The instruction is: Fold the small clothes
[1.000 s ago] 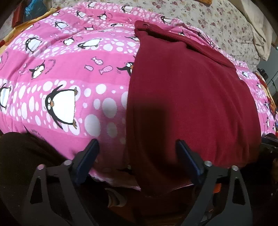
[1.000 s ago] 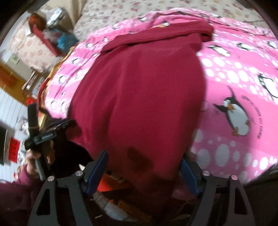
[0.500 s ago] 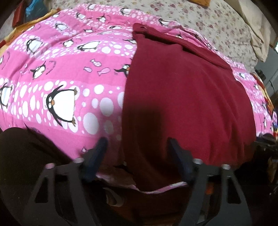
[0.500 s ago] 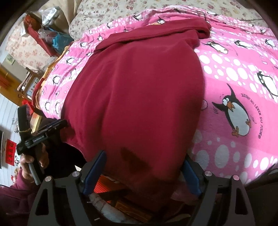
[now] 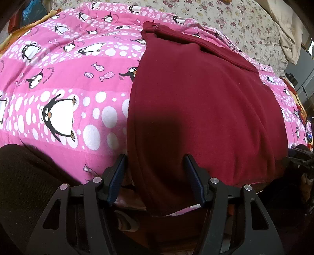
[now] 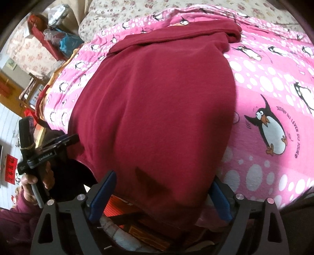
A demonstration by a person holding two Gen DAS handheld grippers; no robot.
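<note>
You are working in a bedroom of a home. The whole middle of both views is a bed spread with a pink penguin blanket (image 5: 64, 94), and along the top of the frame a floral sheet (image 5: 225, 17) shows beneath it. At the upper left of your right wrist view there is household clutter (a red box (image 6: 42, 37) stuffed with bags, a wooden chair (image 6: 29, 88)), and red paper decorations (image 6: 10, 170) hang at the left edge.

The pink penguin blanket (image 5: 64, 82) lies bare and open left of the maroon garment (image 5: 196, 109), whose near hem drapes over the bed edge between the spread fingers of the left tool (image 5: 155, 164) and the right tool (image 6: 162, 182).
</note>
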